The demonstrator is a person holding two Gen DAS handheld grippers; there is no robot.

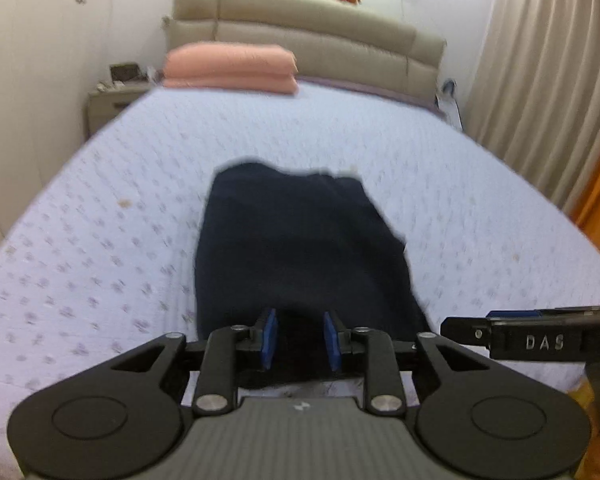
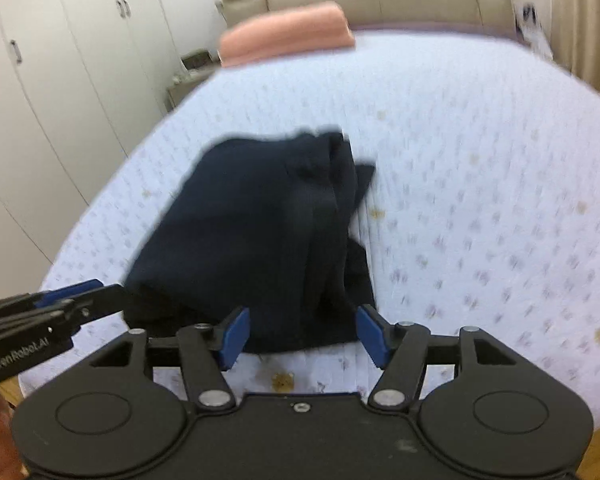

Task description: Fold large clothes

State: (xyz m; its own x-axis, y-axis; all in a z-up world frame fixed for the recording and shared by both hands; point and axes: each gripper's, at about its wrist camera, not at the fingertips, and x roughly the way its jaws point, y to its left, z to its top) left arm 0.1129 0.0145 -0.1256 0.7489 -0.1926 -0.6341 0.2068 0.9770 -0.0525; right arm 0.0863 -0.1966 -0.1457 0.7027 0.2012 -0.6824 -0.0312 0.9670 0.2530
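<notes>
On the bed (image 1: 100, 208), near its foot edge: one dark navy garment (image 1: 300, 248), folded into a rough rectangle, lying flat on the pale lilac patterned cover; layered folds run along its right side in the right wrist view (image 2: 260, 232).

Left tongs (image 1: 301, 340): blue pads spread apart, poised over the near edge of the garment, nothing pinched between them.

Right tongs (image 2: 303, 334): blue pads spread wider, standing at the garment's near hem, with bare cover showing below them; nothing gripped. Whether either pad touches the cloth cannot be told.

Each tool shows in the other's view, side-on at the frame edge, close beside its partner.

At the head of the bed: one folded pink blanket (image 1: 232, 66), against a beige padded headboard (image 1: 320, 36).

Left of the bed: nightstand (image 1: 108, 100) and white wardrobe doors (image 2: 68, 60). Right of the bed: beige curtains (image 1: 548, 60).
</notes>
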